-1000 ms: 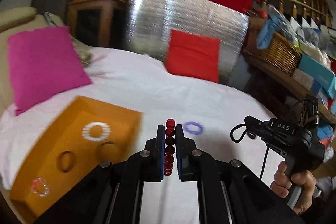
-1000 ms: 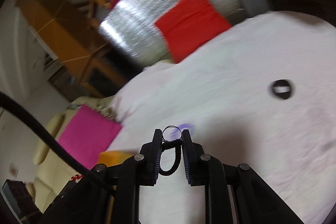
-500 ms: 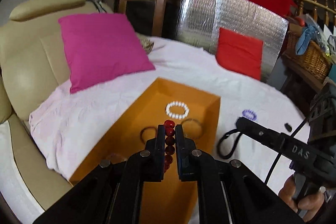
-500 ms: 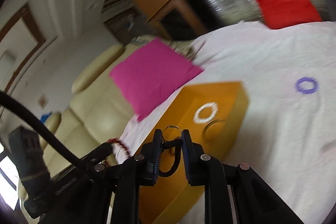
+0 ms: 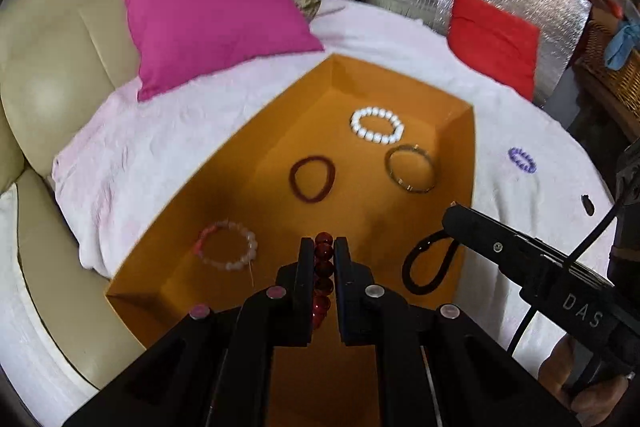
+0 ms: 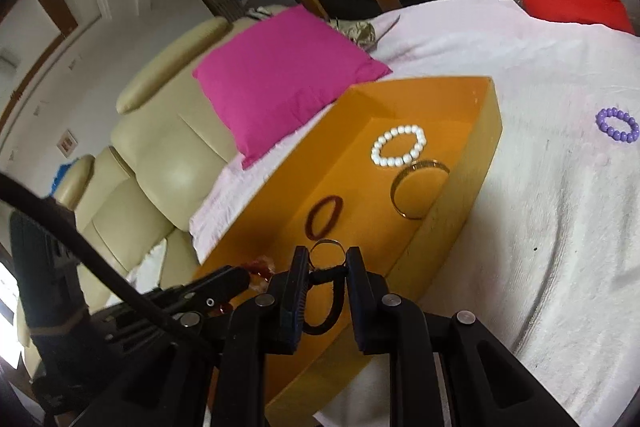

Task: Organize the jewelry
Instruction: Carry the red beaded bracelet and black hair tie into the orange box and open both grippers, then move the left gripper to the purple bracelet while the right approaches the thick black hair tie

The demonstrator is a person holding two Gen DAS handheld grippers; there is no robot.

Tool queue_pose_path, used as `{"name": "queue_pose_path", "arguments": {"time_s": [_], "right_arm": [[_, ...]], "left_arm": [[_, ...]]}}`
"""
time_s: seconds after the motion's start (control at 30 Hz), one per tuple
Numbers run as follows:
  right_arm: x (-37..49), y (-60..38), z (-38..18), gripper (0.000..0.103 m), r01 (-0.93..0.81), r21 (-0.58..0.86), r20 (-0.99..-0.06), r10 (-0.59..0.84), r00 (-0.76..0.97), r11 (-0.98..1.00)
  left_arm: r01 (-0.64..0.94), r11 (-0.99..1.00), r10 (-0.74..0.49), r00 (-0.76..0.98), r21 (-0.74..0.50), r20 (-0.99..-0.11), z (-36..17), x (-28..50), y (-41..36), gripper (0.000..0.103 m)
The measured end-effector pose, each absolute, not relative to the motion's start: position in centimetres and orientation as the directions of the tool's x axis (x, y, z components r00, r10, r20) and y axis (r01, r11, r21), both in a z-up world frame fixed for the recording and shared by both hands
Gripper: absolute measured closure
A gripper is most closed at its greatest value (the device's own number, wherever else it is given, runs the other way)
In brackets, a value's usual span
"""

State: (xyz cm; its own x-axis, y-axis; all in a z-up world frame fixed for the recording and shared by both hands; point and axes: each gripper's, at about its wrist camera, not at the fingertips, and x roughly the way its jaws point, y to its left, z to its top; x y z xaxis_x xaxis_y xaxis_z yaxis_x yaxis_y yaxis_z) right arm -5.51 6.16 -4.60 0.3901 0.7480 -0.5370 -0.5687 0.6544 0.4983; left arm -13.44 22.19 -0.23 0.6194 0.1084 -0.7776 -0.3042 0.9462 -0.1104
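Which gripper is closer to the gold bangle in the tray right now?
Right. The right gripper, holding a black loop, hangs just below the gold bangle; the left gripper sits farther back, mid-tray.

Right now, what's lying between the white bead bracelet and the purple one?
The gold bangle and the orange tray's wall, then bare white cloth; the right wrist view shows it best.

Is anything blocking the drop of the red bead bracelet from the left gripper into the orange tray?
Nothing visible does. The left gripper holds the red bead bracelet above bare floor of the orange tray; the pink bracelet lies off to one side.
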Motion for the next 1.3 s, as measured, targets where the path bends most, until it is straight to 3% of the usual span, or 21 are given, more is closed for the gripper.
{"name": "queue_pose_path", "arguments": {"time_s": [0.3, 0.37, 0.43, 0.6, 0.67, 0.7, 0.83, 1.3], "right_arm": [[-5.0, 5.5, -4.8, 0.080, -0.540, 0.505, -0.558, 0.732, 0.392, 0.674], [-4.6, 4.9, -4.6, 0.073, -0.523, 0.524, -0.552, 0.735, 0.392, 0.672], [-4.4, 3.7, -4.0, 0.071, -0.506, 0.533, -0.535, 0.733, 0.420, 0.678], [-3.0, 0.0, -2.6, 0.068, -0.446, 0.565, -0.501, 0.718, 0.484, 0.695], [-2.1, -2.1, -2.3, 0.053, -0.394, 0.583, -0.498, 0.696, 0.518, 0.711], [-1.8, -2.9, -2.3, 0.052, -0.373, 0.591, -0.495, 0.687, 0.532, 0.715], [-0.4, -7.3, -1.7, 0.052, -0.279, 0.617, -0.497, 0.639, 0.586, 0.736], [3.2, -26.4, -2.1, 0.052, 0.139, 0.639, -0.598, 0.375, 0.709, 0.757]], "left_arm": [[-0.319, 0.941, 0.090, 0.548, -0.108, -0.831, -1.6, -12.7, 22.7, 0.090], [-0.326, 0.939, 0.089, 0.540, -0.110, -0.837, -1.5, -12.7, 22.7, 0.075], [-0.331, 0.940, 0.120, 0.547, -0.083, -0.829, -0.9, -12.7, 22.2, 0.054], [-0.306, 0.952, 0.192, 0.599, 0.000, -0.777, 2.0, -12.1, 19.4, 0.038], [-0.284, 0.958, 0.204, 0.629, 0.022, -0.750, 3.2, -11.8, 17.5, 0.032], [-0.272, 0.962, 0.204, 0.641, 0.030, -0.740, 3.7, -11.5, 16.6, 0.030], [-0.213, 0.974, 0.203, 0.684, 0.074, -0.701, 5.1, -10.0, 12.0, 0.025], [-0.062, 0.988, 0.137, 0.765, 0.139, -0.630, 4.6, -1.9, -1.1, 0.024]]}}
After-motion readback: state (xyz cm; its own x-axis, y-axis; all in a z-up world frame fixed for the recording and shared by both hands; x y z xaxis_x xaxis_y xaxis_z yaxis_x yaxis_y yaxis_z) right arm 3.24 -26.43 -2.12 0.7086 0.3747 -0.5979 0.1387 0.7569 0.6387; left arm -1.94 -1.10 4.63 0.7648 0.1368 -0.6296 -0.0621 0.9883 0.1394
